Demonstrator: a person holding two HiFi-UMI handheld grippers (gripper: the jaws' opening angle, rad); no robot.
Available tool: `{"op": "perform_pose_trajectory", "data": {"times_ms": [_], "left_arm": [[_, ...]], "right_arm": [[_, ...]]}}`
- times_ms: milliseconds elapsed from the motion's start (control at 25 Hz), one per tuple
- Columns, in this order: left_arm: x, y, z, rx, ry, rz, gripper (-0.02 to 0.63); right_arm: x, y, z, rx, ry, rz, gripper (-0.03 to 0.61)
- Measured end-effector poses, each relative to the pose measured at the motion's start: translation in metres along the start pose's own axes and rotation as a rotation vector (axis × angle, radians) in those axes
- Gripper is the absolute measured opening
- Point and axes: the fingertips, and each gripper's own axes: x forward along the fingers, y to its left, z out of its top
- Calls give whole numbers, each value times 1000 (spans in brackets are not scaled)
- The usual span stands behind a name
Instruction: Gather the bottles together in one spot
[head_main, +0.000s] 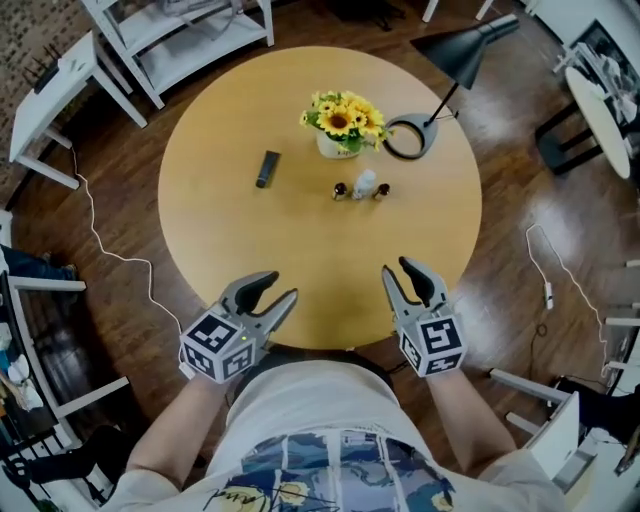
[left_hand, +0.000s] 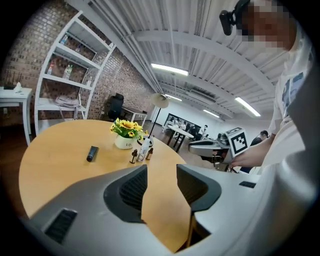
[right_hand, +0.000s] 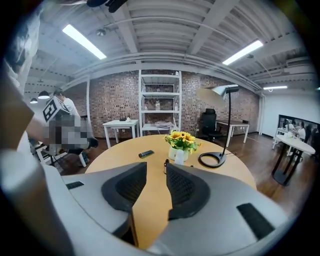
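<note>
Three small bottles stand close together past the middle of the round wooden table: a white one flanked by two little brown ones. A dark tube-shaped bottle lies on its side apart from them, to the left. My left gripper and right gripper hover over the table's near edge, well short of the bottles. Both are open with nothing between the jaws.
A white pot of sunflowers stands just behind the bottle cluster. A black lamp's ring base lies to its right, its shade leaning off the table. White shelving and small tables stand around on the wooden floor.
</note>
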Motion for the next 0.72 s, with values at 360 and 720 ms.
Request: {"op": "perform_pose_trajectory", "data": {"times_ms": [360,720], "left_arm": [[-15,-64,-4,-52,1,164,172],[-11,-97,-21,-64,55,298,173]], "right_arm": [[-105,-33,-19,18,15,94,150],[-128,-36,-14,-2,-28,210,150]]}}
